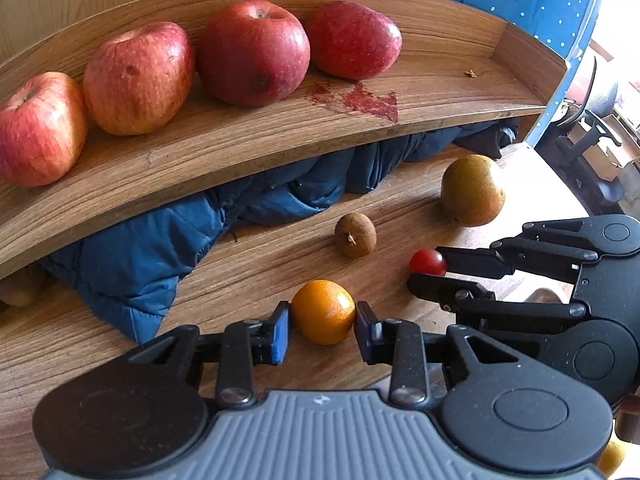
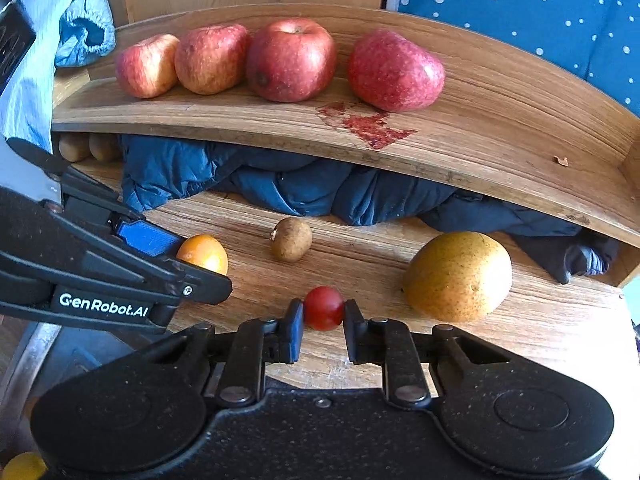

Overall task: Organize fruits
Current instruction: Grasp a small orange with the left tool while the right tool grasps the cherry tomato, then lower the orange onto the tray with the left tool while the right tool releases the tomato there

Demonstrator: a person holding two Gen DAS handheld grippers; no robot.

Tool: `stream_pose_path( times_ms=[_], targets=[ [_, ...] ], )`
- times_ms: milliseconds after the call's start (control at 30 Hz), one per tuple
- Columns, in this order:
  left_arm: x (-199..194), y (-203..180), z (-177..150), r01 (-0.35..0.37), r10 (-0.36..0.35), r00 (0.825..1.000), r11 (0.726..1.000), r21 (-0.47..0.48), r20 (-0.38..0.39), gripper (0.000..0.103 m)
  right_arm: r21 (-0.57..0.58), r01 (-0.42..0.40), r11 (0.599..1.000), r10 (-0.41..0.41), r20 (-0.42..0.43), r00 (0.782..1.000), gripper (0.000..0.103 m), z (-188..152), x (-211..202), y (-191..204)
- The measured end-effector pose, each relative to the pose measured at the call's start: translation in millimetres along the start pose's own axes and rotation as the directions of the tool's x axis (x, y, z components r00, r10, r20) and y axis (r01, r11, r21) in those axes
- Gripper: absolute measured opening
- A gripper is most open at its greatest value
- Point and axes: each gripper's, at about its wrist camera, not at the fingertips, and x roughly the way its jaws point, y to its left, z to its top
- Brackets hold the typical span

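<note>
Left wrist view: left gripper straddling orange, blue pads just beside its two sides, contact not certain; cannot tell whether gripping or still loose. Orange resting on table, near front edge. Right gripper entering from right edge, fingers set above and below tomato.

Right wrist view: right gripper closing on tomato, pads pressed against both sides, tomato low on table near front edge. Left gripper reaching in from left, orange partly hidden behind its fingers.

Shelf raised over back of table, holding four apples in a row along its back wall: apple at far left, second, third, fourth lying on its side. Red stain on shelf board just in front of fourth apple; right end of shelf bare apart from small brown scrap.

Under shelf: blue jacket stuffed into gap, spilling onto table at left. Two brown fruits tucked at left end, beside jacket.

On open table: small brown fruit between orange and jacket; pear toward right edge, well apart from tomato.
</note>
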Motion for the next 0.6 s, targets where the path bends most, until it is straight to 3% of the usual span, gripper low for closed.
stream_pose_path(
  times_ms=[367,600],
  targets=[
    [-31,-6,-14,-0.027,0.028,0.999,1.000,-0.015,0.027,0.037,-0.019,-0.046,0.999,0.046,0.041,0.998,0.022,-12,-35,12],
    [-52,-6,-36,-0.053,0.055,0.998,0.996,-0.076,0.015,0.037,-0.017,-0.107,0.994,0.108,0.033,0.994,0.022,-26,-51,25]
  ],
)
